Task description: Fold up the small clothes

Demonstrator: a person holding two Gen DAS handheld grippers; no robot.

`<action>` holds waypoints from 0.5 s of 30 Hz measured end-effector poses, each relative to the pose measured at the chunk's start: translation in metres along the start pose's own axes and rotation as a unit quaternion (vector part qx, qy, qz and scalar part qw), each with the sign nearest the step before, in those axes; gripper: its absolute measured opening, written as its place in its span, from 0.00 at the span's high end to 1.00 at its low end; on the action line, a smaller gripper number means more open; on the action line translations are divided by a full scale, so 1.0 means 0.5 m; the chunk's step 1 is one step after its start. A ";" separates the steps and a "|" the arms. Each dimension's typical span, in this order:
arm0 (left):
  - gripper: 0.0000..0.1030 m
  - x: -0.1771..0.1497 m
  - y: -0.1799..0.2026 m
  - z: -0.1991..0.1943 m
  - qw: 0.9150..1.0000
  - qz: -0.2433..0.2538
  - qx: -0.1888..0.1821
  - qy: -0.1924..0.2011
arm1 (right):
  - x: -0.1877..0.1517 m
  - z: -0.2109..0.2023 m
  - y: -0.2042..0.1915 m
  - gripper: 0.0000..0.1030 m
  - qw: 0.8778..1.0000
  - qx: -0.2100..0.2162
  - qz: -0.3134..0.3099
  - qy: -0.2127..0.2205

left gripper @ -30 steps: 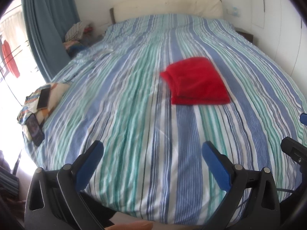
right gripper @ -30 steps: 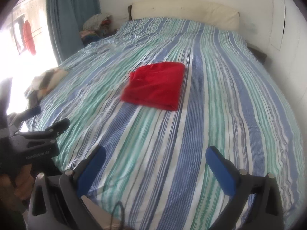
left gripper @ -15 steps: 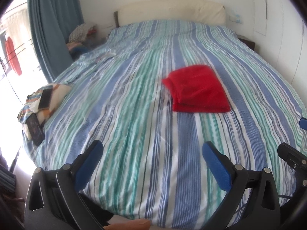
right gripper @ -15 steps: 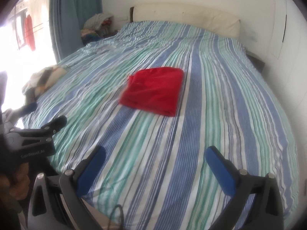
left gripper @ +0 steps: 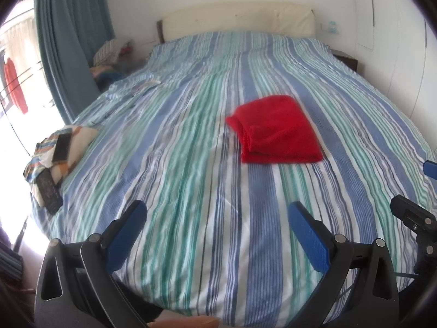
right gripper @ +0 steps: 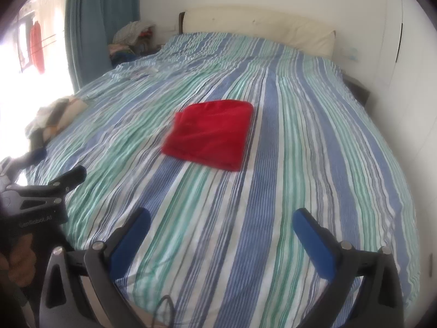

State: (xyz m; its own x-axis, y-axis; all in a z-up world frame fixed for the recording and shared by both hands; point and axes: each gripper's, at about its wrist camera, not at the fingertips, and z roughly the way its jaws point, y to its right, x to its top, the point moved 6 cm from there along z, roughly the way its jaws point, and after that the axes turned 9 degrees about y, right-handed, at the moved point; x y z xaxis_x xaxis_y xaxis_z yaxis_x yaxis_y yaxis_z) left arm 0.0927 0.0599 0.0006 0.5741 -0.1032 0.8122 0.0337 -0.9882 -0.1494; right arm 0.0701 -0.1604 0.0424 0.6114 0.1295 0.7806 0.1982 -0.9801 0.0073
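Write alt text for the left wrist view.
A folded red garment lies flat on a bed with a blue, green and white striped cover. The open left gripper hovers empty above the bed's near end, well short of the garment.

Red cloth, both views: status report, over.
Left hand-held gripper open, empty; right hand-held gripper open, empty. Red cloth folded flat on bed, untouched. Nothing in the way.
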 end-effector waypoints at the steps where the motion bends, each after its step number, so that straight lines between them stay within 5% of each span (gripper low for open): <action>1: 0.00 -0.001 0.001 0.001 1.000 0.002 0.001 -0.001 | 0.000 0.001 -0.002 0.01 1.000 0.000 0.000 -0.001; 15: 0.00 0.000 0.006 0.008 0.999 -0.028 -0.022 -0.020 | 0.006 -0.016 -0.008 0.01 0.999 -0.035 -0.015 -0.003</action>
State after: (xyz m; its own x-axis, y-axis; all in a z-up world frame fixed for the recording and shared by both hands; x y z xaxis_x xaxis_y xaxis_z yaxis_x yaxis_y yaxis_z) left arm 0.0959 0.0572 -0.0022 0.6051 -0.0433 0.7949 0.0319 -0.9964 -0.0786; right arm 0.0649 -0.1572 0.0497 0.6102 0.1592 0.7761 0.1627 -0.9839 0.0739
